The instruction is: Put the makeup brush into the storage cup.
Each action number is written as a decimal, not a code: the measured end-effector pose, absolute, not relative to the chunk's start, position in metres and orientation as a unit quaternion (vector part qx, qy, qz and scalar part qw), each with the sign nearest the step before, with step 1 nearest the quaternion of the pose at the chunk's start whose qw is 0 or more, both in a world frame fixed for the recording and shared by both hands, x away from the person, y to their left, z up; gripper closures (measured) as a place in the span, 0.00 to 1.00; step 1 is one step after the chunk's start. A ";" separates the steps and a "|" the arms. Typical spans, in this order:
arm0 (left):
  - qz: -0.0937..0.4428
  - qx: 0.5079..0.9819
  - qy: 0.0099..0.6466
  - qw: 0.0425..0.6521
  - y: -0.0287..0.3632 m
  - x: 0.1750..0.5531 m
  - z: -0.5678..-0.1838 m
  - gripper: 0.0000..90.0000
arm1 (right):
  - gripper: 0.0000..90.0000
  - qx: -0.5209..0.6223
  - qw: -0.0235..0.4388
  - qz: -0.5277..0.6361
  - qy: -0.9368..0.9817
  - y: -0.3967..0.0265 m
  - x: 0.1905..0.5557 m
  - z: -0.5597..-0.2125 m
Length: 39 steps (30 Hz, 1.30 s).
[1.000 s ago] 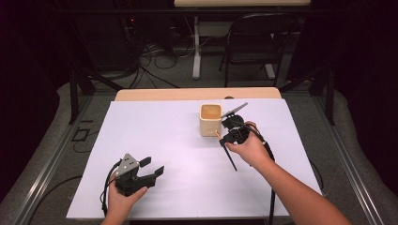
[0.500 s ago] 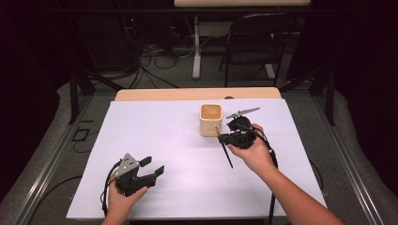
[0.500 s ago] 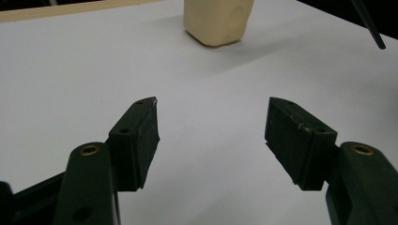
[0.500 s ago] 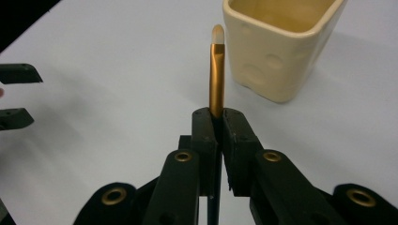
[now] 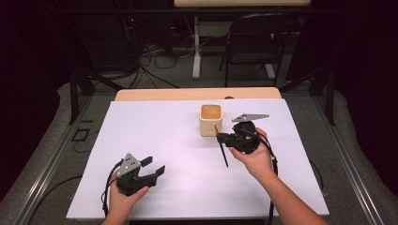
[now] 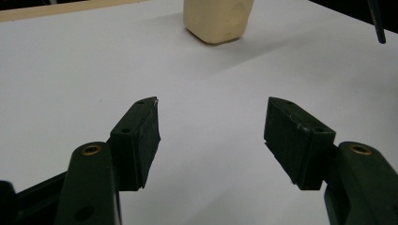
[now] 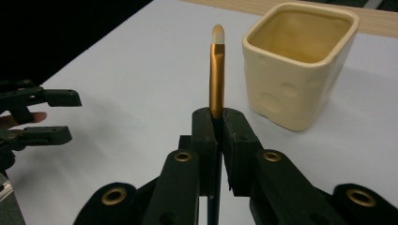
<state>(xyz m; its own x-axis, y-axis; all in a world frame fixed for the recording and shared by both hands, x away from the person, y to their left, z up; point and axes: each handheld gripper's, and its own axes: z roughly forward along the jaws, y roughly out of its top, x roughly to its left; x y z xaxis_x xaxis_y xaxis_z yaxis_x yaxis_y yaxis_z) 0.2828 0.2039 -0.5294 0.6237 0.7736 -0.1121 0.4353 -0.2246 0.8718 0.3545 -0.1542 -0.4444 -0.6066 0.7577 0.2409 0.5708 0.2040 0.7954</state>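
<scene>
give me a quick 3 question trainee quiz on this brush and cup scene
1. True or false: the right gripper has its jaws shut on the brush.
2. Where does the cream cup stand relative to the brush tip in the right gripper view? A) to its right, apart from it B) around it C) lying on its side below it
3. How do the jaws of the left gripper stand, and what is between them?

Key
1. True: the jaws clamp the gold ferrule, bristles pointing up.
2. A
3. Open, with nothing between them but the white table.
</scene>
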 end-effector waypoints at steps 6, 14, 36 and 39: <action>0.171 0.761 0.404 0.479 0.204 0.286 -0.530 0.40 | 0.93 0.420 0.103 0.489 0.757 -0.154 0.352 -0.448; 0.165 0.767 0.398 0.475 0.201 0.285 -0.532 0.41 | 0.93 0.405 0.107 0.509 0.752 -0.152 0.345 -0.447; 0.148 0.755 0.387 0.509 0.184 0.284 -0.518 0.43 | 0.93 0.386 0.109 0.566 0.720 -0.156 0.331 -0.446; 0.142 0.755 0.380 0.515 0.179 0.284 -0.510 0.45 | 0.93 0.381 0.116 0.569 0.720 -0.154 0.329 -0.445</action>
